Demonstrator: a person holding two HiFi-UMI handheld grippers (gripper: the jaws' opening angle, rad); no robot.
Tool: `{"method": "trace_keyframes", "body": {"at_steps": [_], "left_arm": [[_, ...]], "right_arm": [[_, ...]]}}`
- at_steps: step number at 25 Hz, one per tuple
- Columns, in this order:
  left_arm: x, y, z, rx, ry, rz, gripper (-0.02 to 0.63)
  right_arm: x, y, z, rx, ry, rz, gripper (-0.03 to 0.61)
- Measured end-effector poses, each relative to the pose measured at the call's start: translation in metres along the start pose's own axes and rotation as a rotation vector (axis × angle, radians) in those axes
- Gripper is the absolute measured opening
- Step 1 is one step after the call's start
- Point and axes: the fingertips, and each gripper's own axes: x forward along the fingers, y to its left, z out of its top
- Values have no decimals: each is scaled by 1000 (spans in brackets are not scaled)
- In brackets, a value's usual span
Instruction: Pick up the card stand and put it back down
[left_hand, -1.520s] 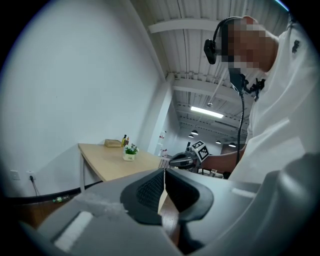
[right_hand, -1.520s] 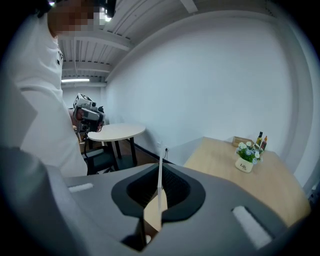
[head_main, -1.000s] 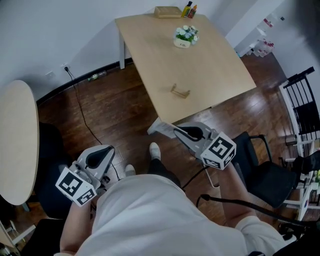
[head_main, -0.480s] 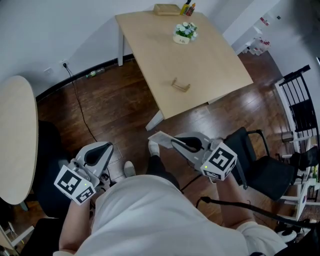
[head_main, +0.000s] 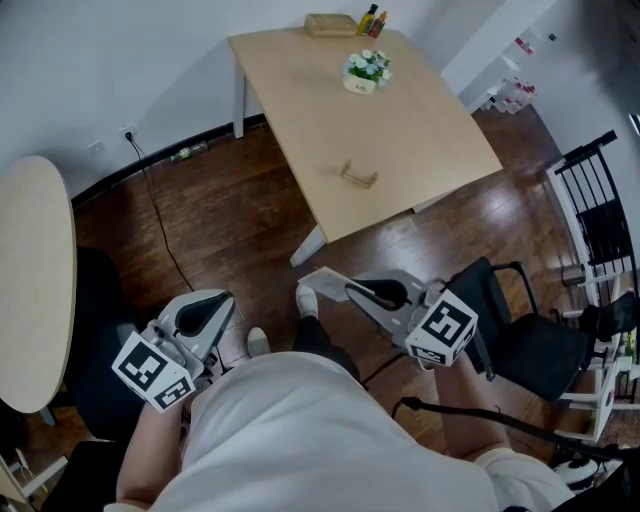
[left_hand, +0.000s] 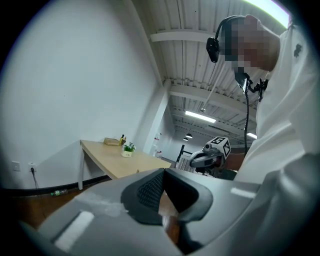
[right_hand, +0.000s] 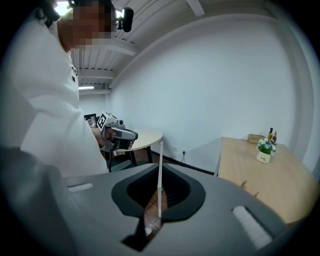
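The small wooden card stand (head_main: 359, 176) stands on the light wooden table (head_main: 400, 110), near its front edge; it also shows in the right gripper view as the card stand (right_hand: 248, 189). My right gripper (head_main: 345, 288) hangs over the floor in front of the table, shut on a thin white card (head_main: 318, 279), which the right gripper view shows edge-on (right_hand: 160, 165). My left gripper (head_main: 224, 300) stays low beside the person's body, far from the table, its jaws (left_hand: 164, 172) closed with nothing between them.
A white pot of flowers (head_main: 366, 72), a wooden box (head_main: 330, 24) and small bottles (head_main: 372, 18) sit at the table's far end. A round table (head_main: 35, 280) is at the left, a black chair (head_main: 530, 350) and a black rack (head_main: 600, 210) at the right. A cable (head_main: 165, 235) lies on the floor.
The right gripper with its card has drawn back a little from the table's front edge toward the person. The left gripper has hardly moved.
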Motion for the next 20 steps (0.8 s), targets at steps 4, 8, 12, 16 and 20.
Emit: {"method": "trace_keyframes", "body": {"at_steps": [4, 8, 12, 16, 20], "left_arm": [[4, -1, -1, -6, 9, -1, 0], [8, 2, 0, -25, 15, 13, 0], [17, 8, 5, -34, 13, 28, 0], [39, 14, 14, -24, 16, 45, 0], [65, 18, 25, -19, 5, 61, 0]], "right_arm": [[-5, -14, 1, 4, -6, -10, 20], [-8, -37, 4, 13, -21, -8, 20], [-10, -68, 6, -2, -23, -16, 20], [-15, -112, 10, -19, -31, -29, 20], [-21, -162, 13, -33, -31, -44, 20]]}}
